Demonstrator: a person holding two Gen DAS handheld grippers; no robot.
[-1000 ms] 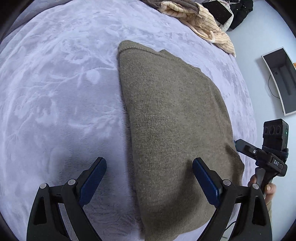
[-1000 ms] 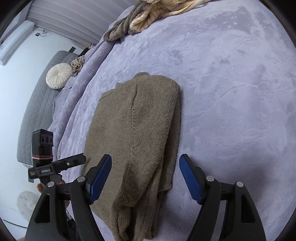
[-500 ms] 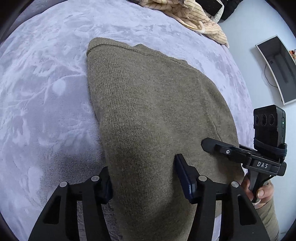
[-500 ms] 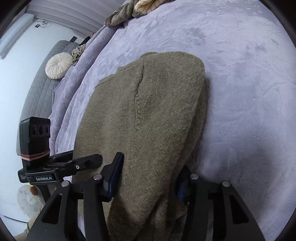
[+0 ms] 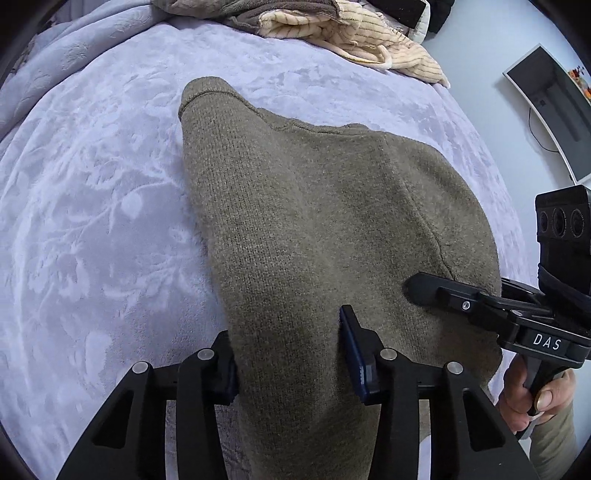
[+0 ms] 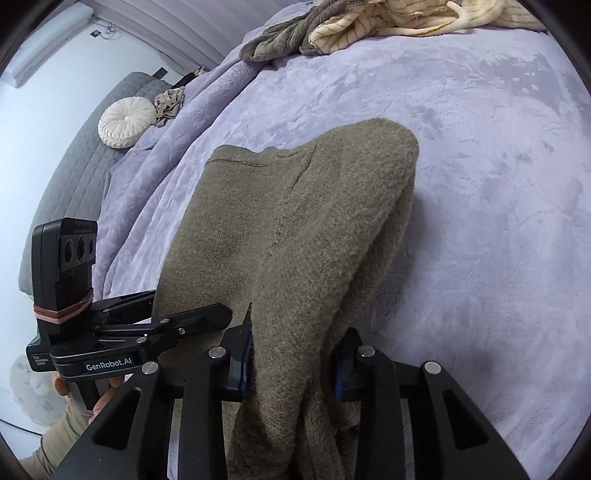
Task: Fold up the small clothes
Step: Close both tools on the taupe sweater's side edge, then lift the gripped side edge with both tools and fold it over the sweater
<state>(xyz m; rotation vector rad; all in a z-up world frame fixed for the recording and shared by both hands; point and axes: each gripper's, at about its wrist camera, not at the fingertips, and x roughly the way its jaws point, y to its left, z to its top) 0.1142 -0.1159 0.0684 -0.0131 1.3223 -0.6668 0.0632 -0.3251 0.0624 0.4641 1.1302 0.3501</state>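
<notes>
- Bed (image 5: 92,221) under a lavender plush blanket with a leafy embossed pattern fills most of both views and carries everything I am working on.
- Olive-brown knit sweater (image 5: 314,221) lies folded lengthwise down the middle of the bed, its ribbed hem edge at the far end and its near end lifted off the blanket in my two claws.
- Heap of other clothes (image 6: 388,22), a cream striped piece and a grey-brown one, sits at the far edge of the bed, well apart from the sweater.
- My left claw (image 5: 291,354) is pinching the near left corner of the sweater; the knit bunches thickly between its blue pads.
- My right claw (image 6: 291,354) is pinching the near right corner, where several folded layers hang down between the fingers.
- Both claws grip the same near edge, side by side; each shows in the other's view, close beside the fabric.
- Round cream cushion (image 6: 127,123) rests on a grey quilted surface beyond the bed's left side.
</notes>
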